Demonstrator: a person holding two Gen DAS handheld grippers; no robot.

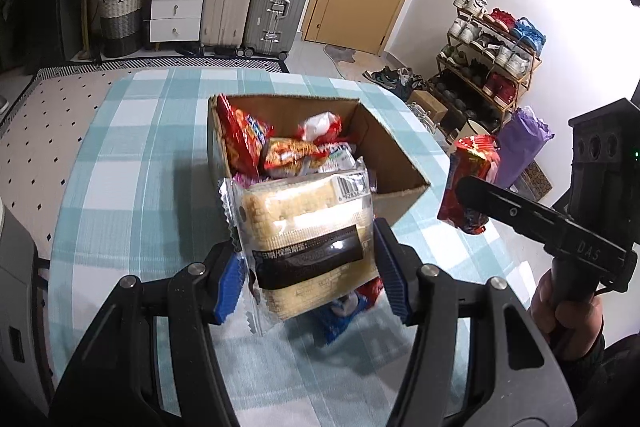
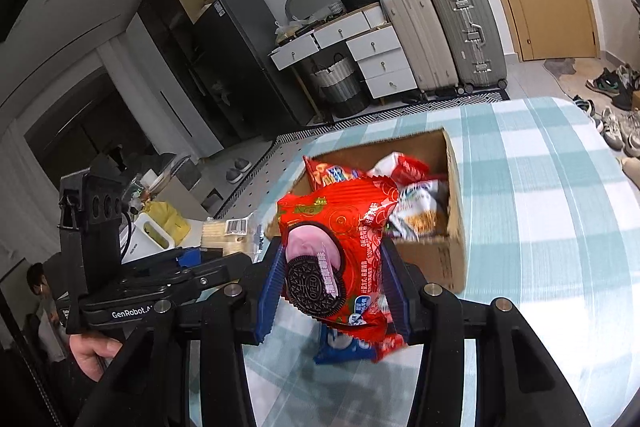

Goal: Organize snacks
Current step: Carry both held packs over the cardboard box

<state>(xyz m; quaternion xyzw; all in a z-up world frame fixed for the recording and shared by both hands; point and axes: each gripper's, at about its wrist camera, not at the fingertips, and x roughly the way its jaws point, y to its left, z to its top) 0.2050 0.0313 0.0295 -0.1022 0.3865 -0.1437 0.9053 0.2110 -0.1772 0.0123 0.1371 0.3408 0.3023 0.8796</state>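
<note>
I have the left gripper (image 1: 310, 269) clamped on a clear cracker packet (image 1: 306, 243), which stands squarely between its jaws, just short of the cardboard box (image 1: 394, 151) ahead. My right gripper (image 2: 332, 291) pinches a red Oreo packet (image 2: 334, 263) between its jaws, the box (image 2: 448, 255) lying ahead and slightly right. A blue packet (image 2: 340, 347) lies on the checked table (image 2: 540, 227) below.

Bright, even indoor light; fisheye edges bend and darken; held packets slightly blurred.
</note>
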